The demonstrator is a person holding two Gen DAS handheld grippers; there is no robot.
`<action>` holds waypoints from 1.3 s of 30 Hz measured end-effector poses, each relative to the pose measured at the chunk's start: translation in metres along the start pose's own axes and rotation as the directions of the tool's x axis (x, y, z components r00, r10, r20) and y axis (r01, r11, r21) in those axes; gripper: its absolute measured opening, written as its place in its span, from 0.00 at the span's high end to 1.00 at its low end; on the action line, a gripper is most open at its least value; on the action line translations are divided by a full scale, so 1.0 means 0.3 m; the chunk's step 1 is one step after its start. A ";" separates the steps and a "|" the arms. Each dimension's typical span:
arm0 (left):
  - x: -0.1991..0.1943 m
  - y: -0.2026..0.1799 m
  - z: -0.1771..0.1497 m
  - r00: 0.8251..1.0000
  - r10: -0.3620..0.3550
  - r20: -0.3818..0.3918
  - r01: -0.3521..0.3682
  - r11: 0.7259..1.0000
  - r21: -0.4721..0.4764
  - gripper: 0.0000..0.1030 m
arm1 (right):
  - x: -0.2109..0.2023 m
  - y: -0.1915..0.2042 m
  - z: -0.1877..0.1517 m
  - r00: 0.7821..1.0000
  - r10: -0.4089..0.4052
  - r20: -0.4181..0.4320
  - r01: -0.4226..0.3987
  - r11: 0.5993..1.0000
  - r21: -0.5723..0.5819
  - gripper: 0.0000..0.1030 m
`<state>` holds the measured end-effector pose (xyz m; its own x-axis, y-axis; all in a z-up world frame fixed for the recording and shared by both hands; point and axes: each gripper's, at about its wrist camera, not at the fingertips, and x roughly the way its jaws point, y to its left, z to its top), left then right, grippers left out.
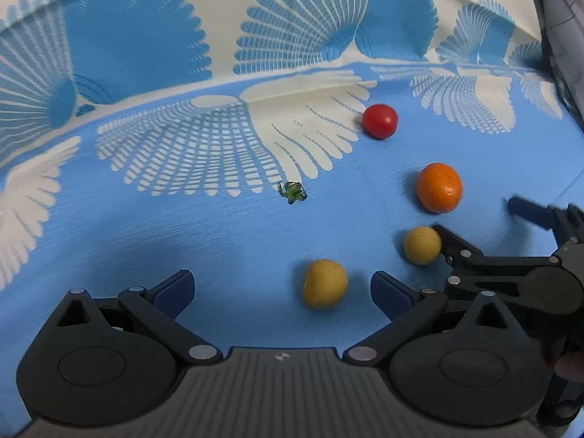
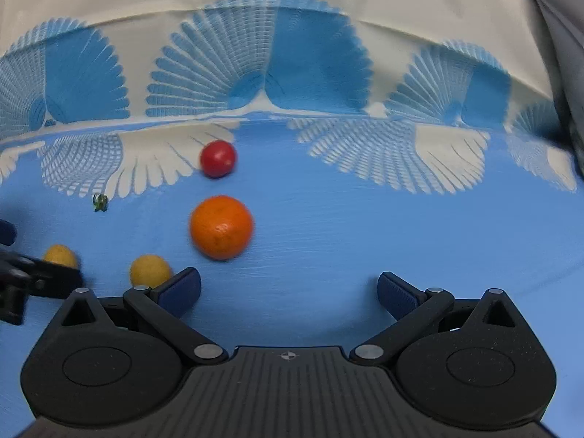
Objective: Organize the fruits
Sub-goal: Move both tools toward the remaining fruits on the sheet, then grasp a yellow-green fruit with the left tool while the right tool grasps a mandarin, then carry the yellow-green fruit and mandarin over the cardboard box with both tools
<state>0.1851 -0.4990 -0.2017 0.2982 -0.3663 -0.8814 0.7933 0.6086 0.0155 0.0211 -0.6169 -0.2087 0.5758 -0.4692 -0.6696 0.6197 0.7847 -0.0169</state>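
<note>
- The left gripper is held wide open and empty, framing the nearer yellow fruit for pickup.
- The right gripper is spread wide, empty, beside the orange.

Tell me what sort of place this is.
Probably a home surface, a bed or table: a blue-and-cream fan-patterned cloth covers it and drapes behind, with a round orange fruit and small red tomato loose on top.

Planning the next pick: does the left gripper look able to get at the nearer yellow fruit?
Probably yes: the left gripper is open, and the yellow fruit lies loose on the cloth just ahead between its fingers, nothing blocking.
</note>
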 end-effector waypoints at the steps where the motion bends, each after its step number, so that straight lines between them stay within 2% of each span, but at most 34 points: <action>1: 0.009 0.003 0.002 1.000 0.005 -0.001 -0.005 1.000 0.000 0.00 | 0.008 0.010 0.004 1.000 0.006 0.010 -0.006 1.000 -0.004 0.01; 4: 0.021 0.001 0.003 1.000 0.022 0.016 -0.022 1.000 0.010 0.01 | 0.036 0.020 0.023 0.999 0.027 0.021 -0.027 0.999 0.019 0.01; 6: 0.007 0.000 0.004 0.999 0.020 0.040 -0.021 1.000 0.010 0.17 | 0.038 0.021 0.033 0.999 0.039 0.031 -0.039 0.999 0.010 0.03; 7: -0.008 -0.001 0.005 0.998 0.007 0.061 -0.008 1.000 0.011 0.45 | 0.036 0.024 0.037 0.998 0.057 0.040 -0.057 0.998 0.000 0.22; 8: -0.024 -0.001 0.006 0.997 -0.019 0.071 0.018 1.000 0.019 0.74 | 0.026 0.028 0.043 0.994 0.089 0.057 -0.089 0.996 -0.015 0.54; 9: -0.033 -0.001 0.010 0.997 -0.045 0.063 0.044 0.999 0.021 0.75 | 0.017 0.036 0.048 0.992 0.106 0.062 -0.104 0.994 -0.034 0.62; 16: -0.129 0.029 -0.049 0.998 -0.054 0.040 0.055 0.998 -0.032 0.75 | -0.059 0.024 0.056 0.996 0.084 -0.014 -0.083 0.995 0.052 0.63; 21: -0.307 0.052 -0.145 0.998 -0.048 0.027 0.049 0.996 -0.069 0.75 | -0.243 0.037 0.038 0.995 0.091 -0.045 -0.086 0.991 0.102 0.63; 28: -0.649 0.085 -0.346 0.999 -0.013 0.036 0.017 0.993 -0.118 0.75 | -0.613 0.118 -0.023 0.983 0.180 -0.043 -0.171 0.973 0.157 0.63; 33: -0.920 0.127 -0.545 0.998 0.031 0.047 -0.024 0.991 -0.133 0.75 | -0.942 0.211 -0.104 0.972 0.236 0.014 -0.234 0.954 0.185 0.62; 39: -1.229 0.199 -0.811 0.996 0.060 0.070 -0.047 0.984 -0.170 0.74 | -1.319 0.361 -0.220 0.952 0.293 0.087 -0.304 0.939 0.161 0.62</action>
<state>-0.0066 -0.1564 0.0093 0.3816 -0.3774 -0.8438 0.6766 0.7360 -0.0232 -0.1749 -0.3196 0.0054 0.7761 -0.2519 -0.5782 0.4928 0.8144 0.3066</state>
